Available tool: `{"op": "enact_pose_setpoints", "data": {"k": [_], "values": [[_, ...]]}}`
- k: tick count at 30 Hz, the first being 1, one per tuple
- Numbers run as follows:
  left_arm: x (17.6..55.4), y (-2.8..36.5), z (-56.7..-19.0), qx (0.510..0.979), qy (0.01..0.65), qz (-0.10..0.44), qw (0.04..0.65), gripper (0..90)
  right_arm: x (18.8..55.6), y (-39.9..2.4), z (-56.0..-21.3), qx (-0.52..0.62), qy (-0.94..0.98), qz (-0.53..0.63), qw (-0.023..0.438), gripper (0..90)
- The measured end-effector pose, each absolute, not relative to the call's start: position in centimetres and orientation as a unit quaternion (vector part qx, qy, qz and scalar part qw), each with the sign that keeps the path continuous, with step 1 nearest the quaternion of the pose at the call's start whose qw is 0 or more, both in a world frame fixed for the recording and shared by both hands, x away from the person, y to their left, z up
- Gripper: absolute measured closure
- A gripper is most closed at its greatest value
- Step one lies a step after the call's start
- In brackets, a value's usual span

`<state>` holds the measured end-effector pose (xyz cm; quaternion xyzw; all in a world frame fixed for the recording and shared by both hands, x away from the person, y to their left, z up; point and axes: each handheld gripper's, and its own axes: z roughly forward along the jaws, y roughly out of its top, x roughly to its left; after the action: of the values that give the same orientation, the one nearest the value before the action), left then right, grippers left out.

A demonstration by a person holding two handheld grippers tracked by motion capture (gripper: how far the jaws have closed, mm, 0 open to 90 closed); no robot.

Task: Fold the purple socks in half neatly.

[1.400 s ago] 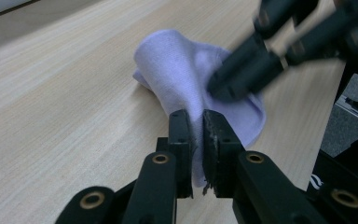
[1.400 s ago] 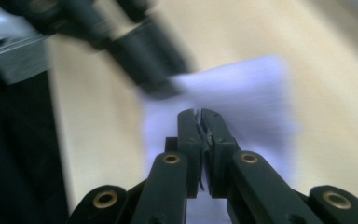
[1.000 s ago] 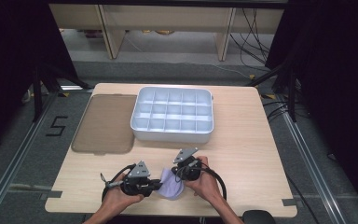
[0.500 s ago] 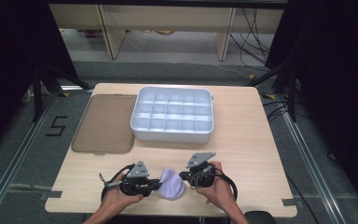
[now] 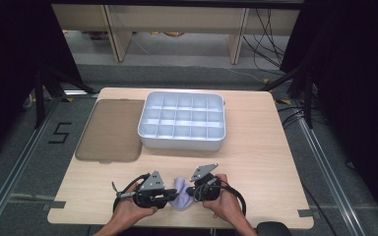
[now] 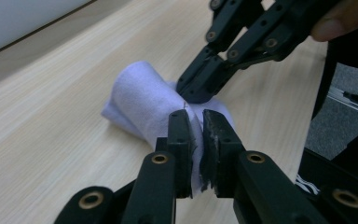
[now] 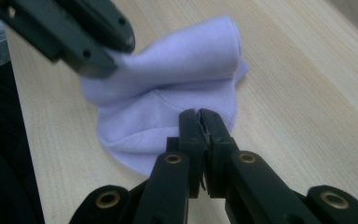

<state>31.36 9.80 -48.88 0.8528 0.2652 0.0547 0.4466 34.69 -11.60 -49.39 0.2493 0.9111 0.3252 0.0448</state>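
Folding the lilac cloth: right hand eased back toward the desk's near edge

Holding a small lilac cloth [image 5: 181, 189] between them, both grippers sat at the near edge of the desk [image 5: 256, 147], well apart from the white compartment tray [image 5: 182, 120] and the brown mat [image 5: 110, 130] farther back. The left gripper [image 6: 196, 123] had its jaws narrowed onto a thin fold of the cloth, the fabric showing pinched in the slit between them. The right gripper [image 7: 199, 122] had its jaws drawn almost together on the cloth's lower hem, a sliver of fabric caught at the tips.

Compared with 1 second before, the right hand [image 5: 221, 196] had shifted: it had been up over the cloth and slightly farther from the person, and it had come outward to the right and nearer the desk's edge. The left hand [image 5: 133, 209] had hardly moved. The cloth, which had lain half hidden under the right gripper, showed more openly between the 2 tools, bunched into a soft roll with a flatter flap beneath.

My reading was that the 2 grips were being drawn apart to spread or re-fold the cloth, with the left acting as the anchor. The work looked early: the cloth was on the desk, and every compartment of the tray appeared bare.
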Motion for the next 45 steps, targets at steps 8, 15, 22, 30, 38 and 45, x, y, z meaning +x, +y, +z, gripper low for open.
{"op": "enact_pose_setpoints", "data": {"k": [8,15,22,30,38,45], "values": [[31.4,8.6,-49.1,0.86,0.246,0.054,0.443,80.8,35.0,-12.2,-49.5,0.264,0.905,0.332,0.021,88.5],[31.3,7.2,-49.7,0.874,0.227,0.057,0.426,80.6,35.0,-12.4,-49.5,0.277,0.902,0.329,0.016,87.8],[31.5,6.6,-50.3,0.885,0.212,0.063,0.409,81.0,35.9,-14.0,-48.0,0.286,0.89,0.348,0.073,86.6],[31.3,6.6,-50.3,0.885,0.214,0.061,0.408,80.4,35.6,-11.8,-46.8,0.252,0.89,0.376,0.056,86.7],[31.6,8.2,-48.3,0.856,0.235,0.06,0.456,77.8,35.8,-11.0,-48.3,0.258,0.904,0.337,0.043,87.9],[31.3,8.7,-49.3,0.859,0.259,0.038,0.44,80.6,35.8,-11.0,-48.4,0.26,0.905,0.333,0.048,87.9]]}}
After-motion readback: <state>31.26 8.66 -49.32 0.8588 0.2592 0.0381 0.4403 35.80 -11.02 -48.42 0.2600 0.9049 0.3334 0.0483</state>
